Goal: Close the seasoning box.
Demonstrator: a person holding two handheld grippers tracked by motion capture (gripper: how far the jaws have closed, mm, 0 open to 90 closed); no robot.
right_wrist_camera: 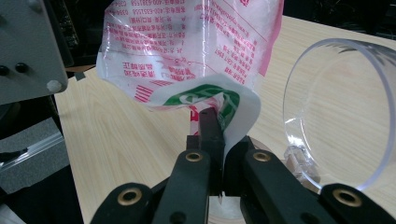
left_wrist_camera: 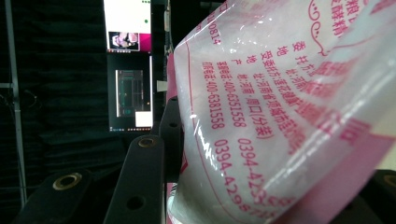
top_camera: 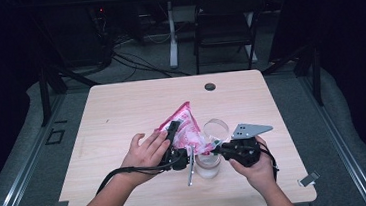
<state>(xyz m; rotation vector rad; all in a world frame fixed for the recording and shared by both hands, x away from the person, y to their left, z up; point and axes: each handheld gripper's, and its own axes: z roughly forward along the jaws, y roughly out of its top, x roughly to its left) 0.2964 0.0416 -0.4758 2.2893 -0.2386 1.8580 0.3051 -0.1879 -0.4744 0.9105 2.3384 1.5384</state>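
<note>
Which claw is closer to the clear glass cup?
The right claw, pinching the pink bag's corner right above the clear cup. The left claw grips the bag farther left.

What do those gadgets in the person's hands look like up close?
Both are black. The left gripper trails a black cable. The right gripper carries a grey three-cornered plate on top. Its long black jaws have brass-ringed holes. The forearms are bare, no sleeves.
</note>
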